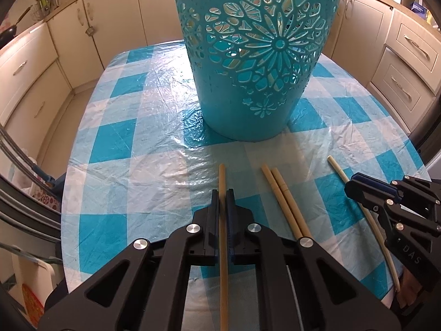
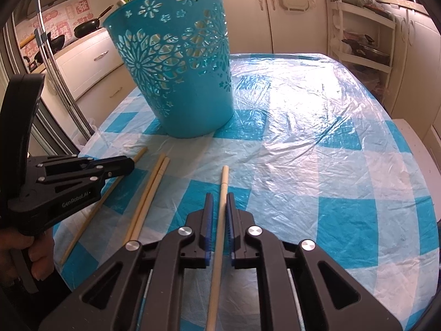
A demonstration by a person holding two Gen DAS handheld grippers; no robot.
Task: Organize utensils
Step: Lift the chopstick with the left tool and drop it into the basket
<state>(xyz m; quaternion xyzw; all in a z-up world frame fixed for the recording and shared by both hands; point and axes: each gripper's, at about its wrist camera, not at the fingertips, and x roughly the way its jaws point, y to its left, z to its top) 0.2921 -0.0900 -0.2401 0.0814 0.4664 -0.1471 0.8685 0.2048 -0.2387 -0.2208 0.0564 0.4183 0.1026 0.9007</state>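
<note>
A teal cut-out basket (image 1: 256,55) (image 2: 179,82) stands upright on the blue-checked table. My left gripper (image 1: 222,195) (image 2: 129,162) is shut on a tan chopstick (image 1: 222,176) (image 2: 140,153), whose tip pokes out ahead of the fingers toward the basket. My right gripper (image 2: 219,197) (image 1: 351,186) is shut on a paler chopstick (image 2: 224,176) (image 1: 337,168) in the same way. Both held sticks lie low along the cloth. Between the two grippers a pair of chopsticks (image 1: 284,198) (image 2: 154,182) lies side by side on the table, touched by neither gripper.
The table's plastic-covered cloth (image 2: 303,138) stretches to the right of the basket. Cream kitchen cabinets (image 1: 41,63) surround the table, a shelf rack (image 2: 361,41) stands at the far right, and pans (image 2: 88,24) sit on the counter. A hand (image 2: 16,248) grips the left tool's handle.
</note>
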